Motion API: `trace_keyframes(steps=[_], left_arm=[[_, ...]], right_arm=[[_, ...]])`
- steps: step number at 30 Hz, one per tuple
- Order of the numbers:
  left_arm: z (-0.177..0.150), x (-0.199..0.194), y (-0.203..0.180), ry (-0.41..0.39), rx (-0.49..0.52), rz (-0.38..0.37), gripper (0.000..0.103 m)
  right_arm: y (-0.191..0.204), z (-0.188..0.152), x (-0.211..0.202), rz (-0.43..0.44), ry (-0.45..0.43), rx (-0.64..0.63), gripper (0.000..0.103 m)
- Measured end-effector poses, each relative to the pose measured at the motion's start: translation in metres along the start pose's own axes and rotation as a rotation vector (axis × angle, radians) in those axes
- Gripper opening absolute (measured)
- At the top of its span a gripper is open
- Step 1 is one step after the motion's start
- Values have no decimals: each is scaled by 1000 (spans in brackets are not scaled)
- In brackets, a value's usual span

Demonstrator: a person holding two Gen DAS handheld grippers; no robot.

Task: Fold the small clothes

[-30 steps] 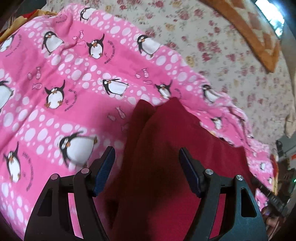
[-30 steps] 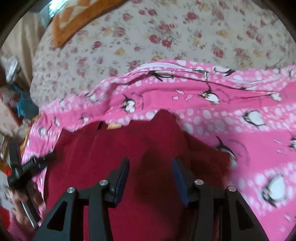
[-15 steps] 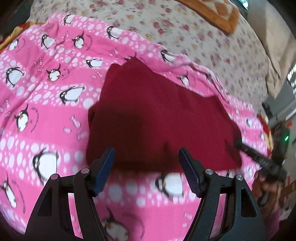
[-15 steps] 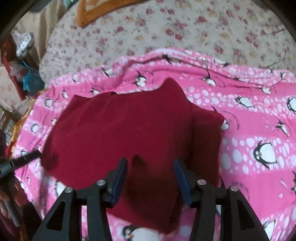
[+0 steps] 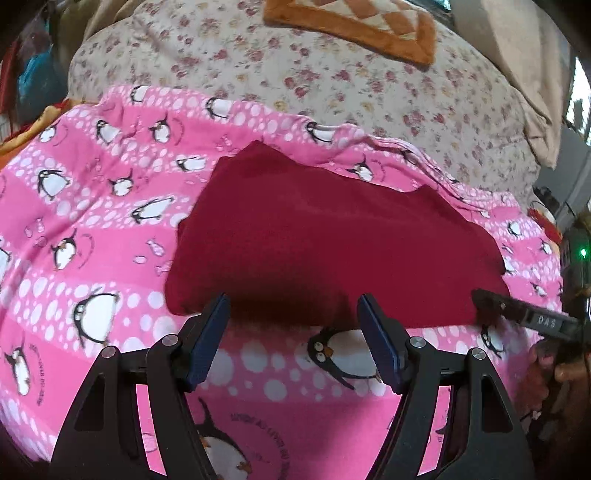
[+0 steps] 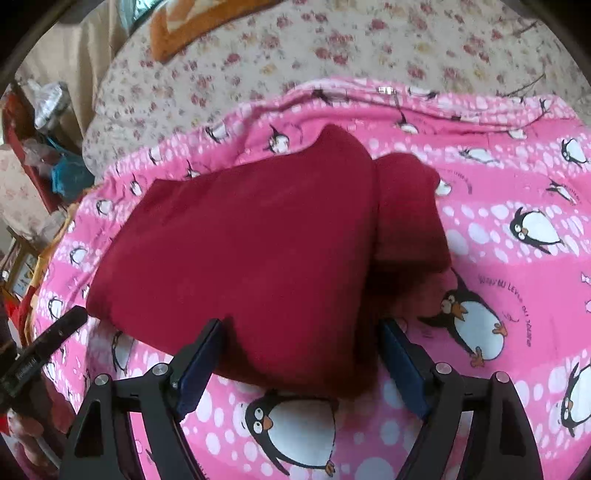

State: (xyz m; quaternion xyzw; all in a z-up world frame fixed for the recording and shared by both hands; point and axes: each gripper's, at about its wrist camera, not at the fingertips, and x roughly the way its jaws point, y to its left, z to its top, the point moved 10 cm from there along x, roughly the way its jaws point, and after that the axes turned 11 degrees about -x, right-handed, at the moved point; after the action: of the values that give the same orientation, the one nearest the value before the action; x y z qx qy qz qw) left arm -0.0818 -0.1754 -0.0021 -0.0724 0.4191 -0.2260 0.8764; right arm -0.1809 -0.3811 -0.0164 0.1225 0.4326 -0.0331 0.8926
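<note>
The pink penguin blanket (image 5: 92,221) lies bare and open to the left of the folded red garment (image 5: 314,240). The right gripper (image 5: 491,301) stands at the garment's right edge. Beyond the blanket, the floral bedspread (image 5: 332,85) is unobstructed up to the orange mat (image 5: 351,22).

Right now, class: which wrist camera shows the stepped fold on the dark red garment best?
The right wrist view: the dark red garment shows its upper layer stepping over a lower flap at one end. The left wrist view shows the garment as one smooth slab, that step unseen.
</note>
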Motion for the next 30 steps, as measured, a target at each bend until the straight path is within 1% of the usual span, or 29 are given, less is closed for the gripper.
trace_keyframes(steps=[1, 5, 8, 10, 12, 16, 25, 28, 30], left_arm=[[-3, 3, -1, 8, 0, -15, 72], [-14, 13, 1, 40, -4, -40, 72], [-20, 19, 7, 64, -22, -46, 72], [-19, 18, 7, 58, -34, -59, 72], [-17, 17, 7, 53, -41, -66, 72], [-16, 18, 8, 54, -47, -77, 72], [-14, 17, 10, 52, -61, -85, 72], [-12, 16, 9, 42, -58, -82, 72], [-9, 14, 9, 34, -60, -86, 72]], right_arm=[[1, 0, 1, -1, 0, -3, 85], [6, -1, 4, 1, -30, -21, 98], [13, -2, 9, -33, -31, -74, 103], [15, -3, 13, -71, -20, -109, 103], [15, -3, 14, -84, -16, -114, 103], [12, -3, 14, -64, -33, -92, 103], [12, -4, 14, -44, -47, -85, 103], [12, -3, 10, -49, -51, -75, 103], [12, -2, 5, -62, -38, -43, 103]])
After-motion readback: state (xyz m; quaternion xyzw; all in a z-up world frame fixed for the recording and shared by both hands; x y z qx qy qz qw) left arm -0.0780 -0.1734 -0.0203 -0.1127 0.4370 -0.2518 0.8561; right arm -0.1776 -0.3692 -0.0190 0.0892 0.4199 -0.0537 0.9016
